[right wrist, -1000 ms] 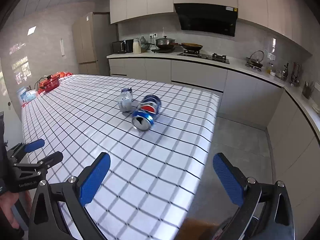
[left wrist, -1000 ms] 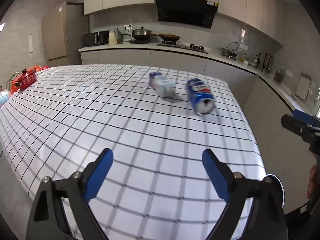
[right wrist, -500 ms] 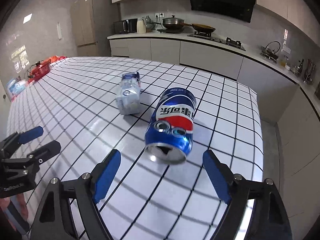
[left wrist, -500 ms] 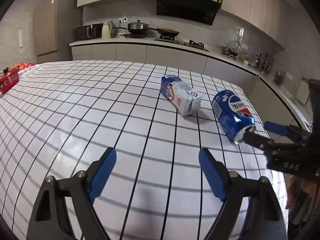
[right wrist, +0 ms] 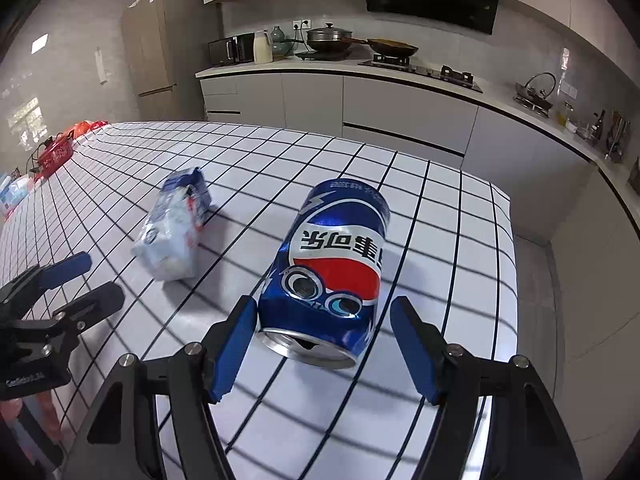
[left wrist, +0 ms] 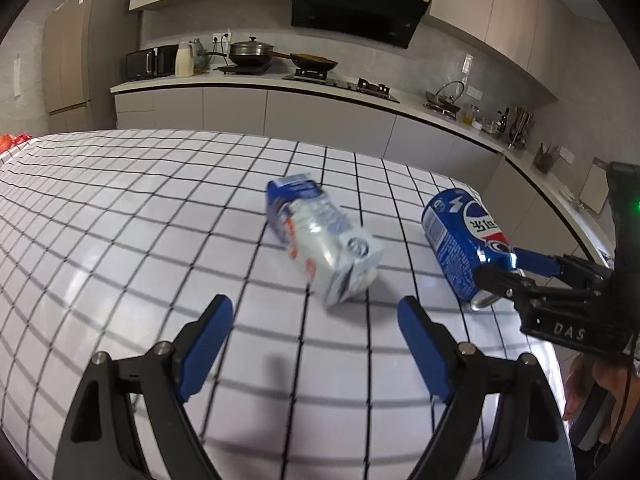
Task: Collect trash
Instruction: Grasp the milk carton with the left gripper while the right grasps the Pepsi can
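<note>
**Both tongs closing in on the two pieces of trash**

Bench (left wrist: 120, 240), gridded white cloth: over the last second both tongs have travelled from the near edge to the far right corner, where the trash lies. A second ago the items were small and distant in both views; now they fill the frames.

Carton (left wrist: 324, 240), crumpled, blue and white, lying on its side. From the left wrist view it sits at 12 o'clock, just beyond the fingertips, not yet between them. Left tongs (left wrist: 314, 316) spread wide, holding nothing.

Can (right wrist: 332, 276), blue cola, dented, on its side, mouth toward the right camera. It lies near the carton, at 3 o'clock of it in the left view. Right tongs (right wrist: 323, 320) released, the can's open end now between the fingers; left pad (right wrist: 236, 344) looks touching or just beside the can wall, right pad apart.

Judgement: approach nearly done on the right, a squeeze should take the can. Left needs a little more reach. Dented can may roll.
</note>
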The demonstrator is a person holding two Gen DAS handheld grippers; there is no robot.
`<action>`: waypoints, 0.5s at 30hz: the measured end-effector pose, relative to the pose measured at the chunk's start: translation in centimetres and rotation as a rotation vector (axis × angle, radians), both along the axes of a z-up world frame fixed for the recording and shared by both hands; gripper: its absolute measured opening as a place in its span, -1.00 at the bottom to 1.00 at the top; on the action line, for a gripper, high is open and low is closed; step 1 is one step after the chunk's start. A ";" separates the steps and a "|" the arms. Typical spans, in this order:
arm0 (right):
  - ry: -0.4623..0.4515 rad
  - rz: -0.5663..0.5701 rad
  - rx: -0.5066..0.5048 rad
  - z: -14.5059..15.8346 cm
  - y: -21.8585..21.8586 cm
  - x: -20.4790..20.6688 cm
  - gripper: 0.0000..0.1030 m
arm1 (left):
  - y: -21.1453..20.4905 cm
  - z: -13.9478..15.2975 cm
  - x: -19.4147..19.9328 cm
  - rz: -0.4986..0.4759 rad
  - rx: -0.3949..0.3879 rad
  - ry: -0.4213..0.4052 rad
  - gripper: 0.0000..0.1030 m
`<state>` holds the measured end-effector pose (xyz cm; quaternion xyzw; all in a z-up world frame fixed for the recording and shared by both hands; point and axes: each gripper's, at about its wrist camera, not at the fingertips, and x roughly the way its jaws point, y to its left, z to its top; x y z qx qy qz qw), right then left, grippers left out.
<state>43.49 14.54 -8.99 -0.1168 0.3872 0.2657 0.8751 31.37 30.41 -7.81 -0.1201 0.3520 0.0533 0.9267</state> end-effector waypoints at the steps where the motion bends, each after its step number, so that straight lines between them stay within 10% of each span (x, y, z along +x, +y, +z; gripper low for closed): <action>1: 0.002 0.001 0.005 -0.1 -0.1 0.4 0.37 | -0.1 -0.1 0.6 0.003 -0.005 -0.003 0.66; 15: 0.020 -0.019 0.023 -1.1 2.0 4.3 0.35 | 2.4 -1.1 6.6 0.038 -0.034 0.072 0.54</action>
